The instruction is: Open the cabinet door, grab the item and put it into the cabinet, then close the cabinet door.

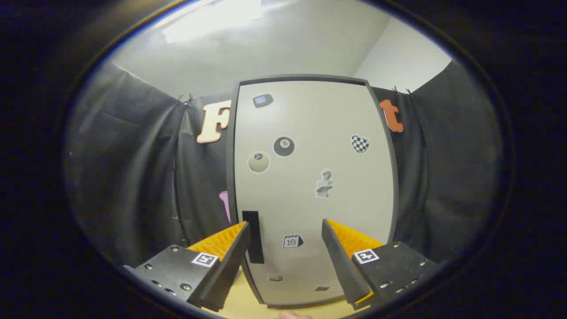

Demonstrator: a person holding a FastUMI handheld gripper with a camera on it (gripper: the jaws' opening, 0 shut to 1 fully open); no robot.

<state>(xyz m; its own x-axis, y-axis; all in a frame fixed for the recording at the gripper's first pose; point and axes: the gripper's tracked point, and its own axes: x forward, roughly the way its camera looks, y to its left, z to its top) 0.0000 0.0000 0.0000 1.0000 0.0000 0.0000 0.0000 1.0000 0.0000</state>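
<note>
The gripper faces a tall cabinet head-on; its two fingers are spread wide apart with nothing between them, each a wedge-shaped block with a ribbed inner pad and a flat, speckled mount studded with small screws and a square printed marker.

The cabinet door is shut; it is a smooth, matt, pale grey panel set in a dark frame, its outline bowed by the lens. A narrow dark rectangular handle stands upright near the door's left edge, low down, just beside the left finger's tip and apparently not touched by it.

Stickers dot the flat door: a black eight-ball, a pale ball just beside it, a checkered heart, a small grey bust, a calendar page between the fingers, and a small rounded dark device shape near the top.

The cabinet stands on a light wooden tabletop; creased black cloth hangs on either side; a plain white ceiling lies above. A fingertip shows at the table's near edge, below the fingers. I cannot tell where the item to be stowed is.
</note>
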